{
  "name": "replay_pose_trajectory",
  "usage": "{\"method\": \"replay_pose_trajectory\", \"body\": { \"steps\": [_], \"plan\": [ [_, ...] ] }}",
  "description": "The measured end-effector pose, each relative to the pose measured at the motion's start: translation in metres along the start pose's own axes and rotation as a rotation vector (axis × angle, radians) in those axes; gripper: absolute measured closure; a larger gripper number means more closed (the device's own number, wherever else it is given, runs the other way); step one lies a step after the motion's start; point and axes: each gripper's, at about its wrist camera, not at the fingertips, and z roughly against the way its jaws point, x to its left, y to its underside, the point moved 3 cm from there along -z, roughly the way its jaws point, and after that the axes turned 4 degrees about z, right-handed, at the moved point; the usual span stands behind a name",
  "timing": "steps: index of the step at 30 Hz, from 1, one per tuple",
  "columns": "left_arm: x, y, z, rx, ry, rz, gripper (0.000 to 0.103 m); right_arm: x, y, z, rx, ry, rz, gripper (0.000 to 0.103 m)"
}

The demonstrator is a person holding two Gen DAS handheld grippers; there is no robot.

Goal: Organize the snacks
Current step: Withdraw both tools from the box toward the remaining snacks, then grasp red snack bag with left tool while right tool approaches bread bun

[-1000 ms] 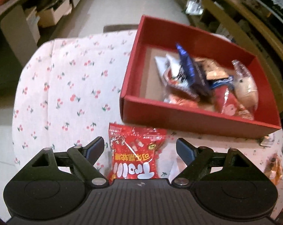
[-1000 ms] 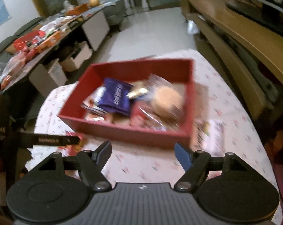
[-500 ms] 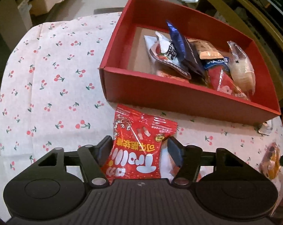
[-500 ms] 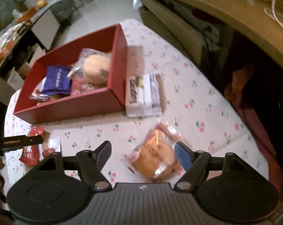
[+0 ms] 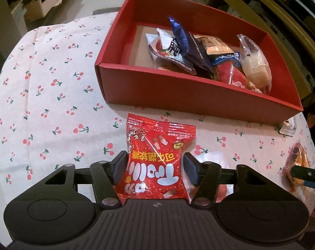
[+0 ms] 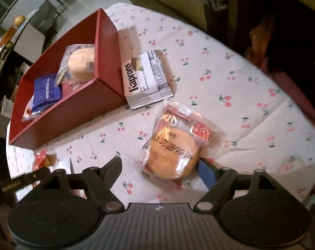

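My left gripper (image 5: 155,166) is shut on a red gummy-candy bag (image 5: 157,158), which sits just in front of the red box (image 5: 190,98). The box holds several snack packets, among them a blue one (image 5: 182,41) and a round pastry (image 5: 255,68). My right gripper (image 6: 159,169) is open around a wrapped round pastry (image 6: 174,152) on the tablecloth; the right finger touches its wrapper, the left finger stands apart. A white Kaprons packet (image 6: 147,79) lies against the box wall (image 6: 107,62).
The table has a cherry-print cloth (image 5: 53,95) and a rounded edge. A small silver packet (image 5: 287,127) lies by the box's right corner. A white packet (image 5: 211,158) lies under my left gripper. Shelves and a wooden bench stand beyond the table.
My left gripper has closed on the red bag. My right gripper has swung right and down, away from the box, until the wrapped pastry sits between its open fingers.
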Motion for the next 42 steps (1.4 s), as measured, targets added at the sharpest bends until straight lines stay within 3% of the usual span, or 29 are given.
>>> {"method": "replay_pose_trajectory", "body": {
  "steps": [3,10,12,19,22,24,27,42],
  "plan": [
    [-0.003,-0.001,-0.003,-0.003,-0.002,-0.008,0.032,0.013,-0.005,-0.005,-0.023,-0.008,0.038,0.015],
    [-0.011,0.002,-0.006,-0.008,-0.012,-0.04,0.022,0.048,0.006,-0.019,-0.049,0.159,0.309,0.017],
    [-0.011,0.002,-0.007,-0.008,-0.014,-0.043,0.022,0.052,0.01,-0.018,-0.055,0.189,0.364,0.024],
    [-0.009,0.004,-0.004,-0.004,-0.008,-0.029,0.026,0.076,0.028,-0.014,-0.066,0.152,0.52,0.032],
    [-0.01,0.006,-0.001,-0.013,-0.012,-0.045,0.029,0.083,0.034,-0.006,-0.082,0.117,0.549,0.033],
    [-0.009,0.006,0.001,-0.02,-0.015,-0.048,0.038,0.086,0.034,-0.002,-0.096,0.106,0.552,0.033],
    [-0.006,0.007,0.005,-0.02,-0.008,-0.033,0.043,0.088,0.029,0.0,-0.108,0.083,0.541,0.034],
    [-0.008,0.009,-0.002,-0.026,-0.039,-0.047,0.035,0.093,0.028,-0.002,-0.1,0.058,0.544,0.034]
  ]
}}
